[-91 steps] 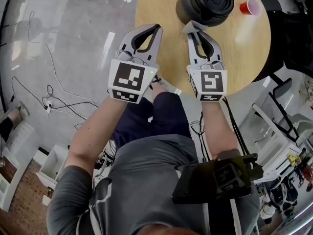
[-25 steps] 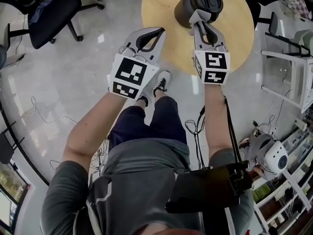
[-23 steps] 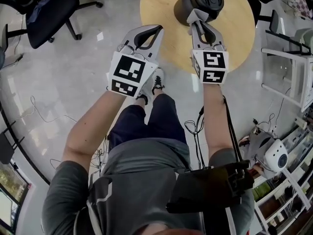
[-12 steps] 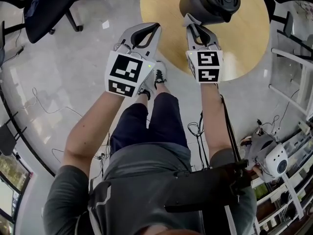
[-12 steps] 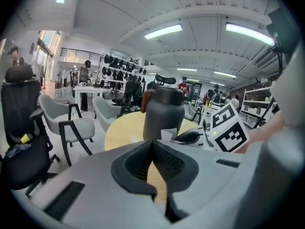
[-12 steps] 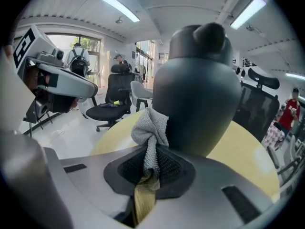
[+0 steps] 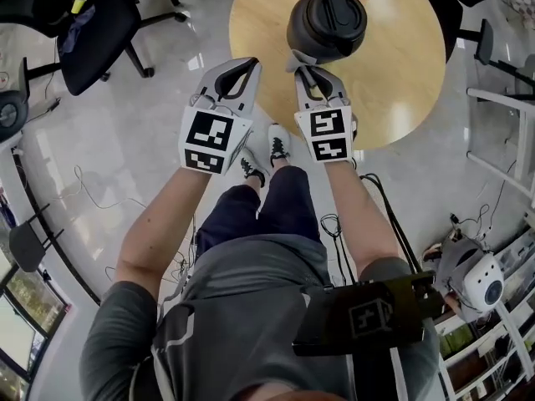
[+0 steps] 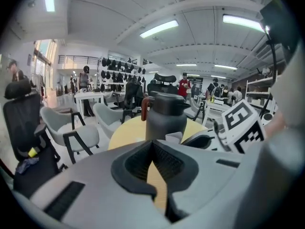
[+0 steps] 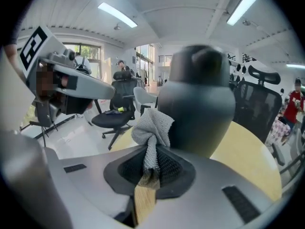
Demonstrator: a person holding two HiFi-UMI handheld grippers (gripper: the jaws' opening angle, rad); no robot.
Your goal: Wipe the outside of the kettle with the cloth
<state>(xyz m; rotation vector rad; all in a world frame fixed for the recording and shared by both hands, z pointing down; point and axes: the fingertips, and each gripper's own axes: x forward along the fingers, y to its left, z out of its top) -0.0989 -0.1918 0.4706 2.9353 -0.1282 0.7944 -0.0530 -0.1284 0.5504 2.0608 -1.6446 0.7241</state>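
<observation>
While beside kettle (image 9: 202, 104), cloth (image 9: 153, 127) in tool (image 9: 150, 168)

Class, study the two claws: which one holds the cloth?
The right claw, shut on the grey cloth by the dark kettle. The left claw is shut with nothing in it.
</observation>
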